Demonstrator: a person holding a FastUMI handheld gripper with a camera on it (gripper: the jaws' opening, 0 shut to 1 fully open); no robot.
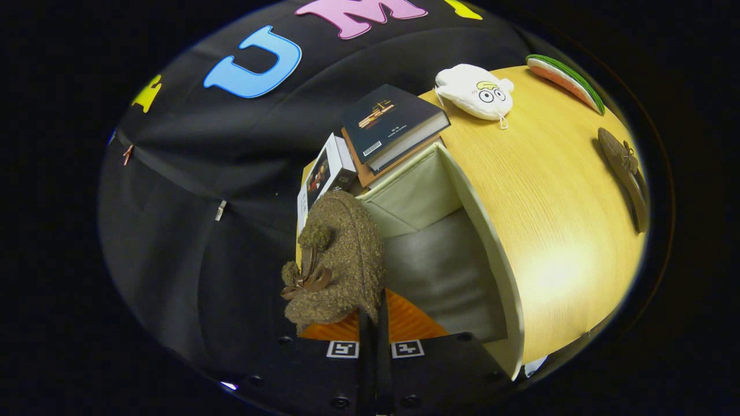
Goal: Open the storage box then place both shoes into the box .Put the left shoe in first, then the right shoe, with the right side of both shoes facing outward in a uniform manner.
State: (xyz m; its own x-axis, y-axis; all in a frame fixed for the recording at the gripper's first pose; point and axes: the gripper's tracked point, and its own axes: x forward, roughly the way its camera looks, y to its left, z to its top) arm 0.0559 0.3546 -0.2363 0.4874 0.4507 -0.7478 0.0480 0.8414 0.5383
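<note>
A fuzzy brown shoe (338, 260) with a bow and pompoms hangs just ahead of my gripper (373, 323), whose fingers are shut on its edge. The shoe is at the left side of the open storage box (483, 225), a cream fabric box with a grey inside. Whether the shoe touches the box wall I cannot tell. The second brown shoe (625, 167) lies flat on the wooden table (549, 190), well beyond the box on its far side.
Two stacked books (390, 124) and a small boxed item (324, 173) stand right behind the box. A white plush toy (475, 91) and a watermelon-slice toy (566, 81) lie further back on the table. Black cloth hangs on the left.
</note>
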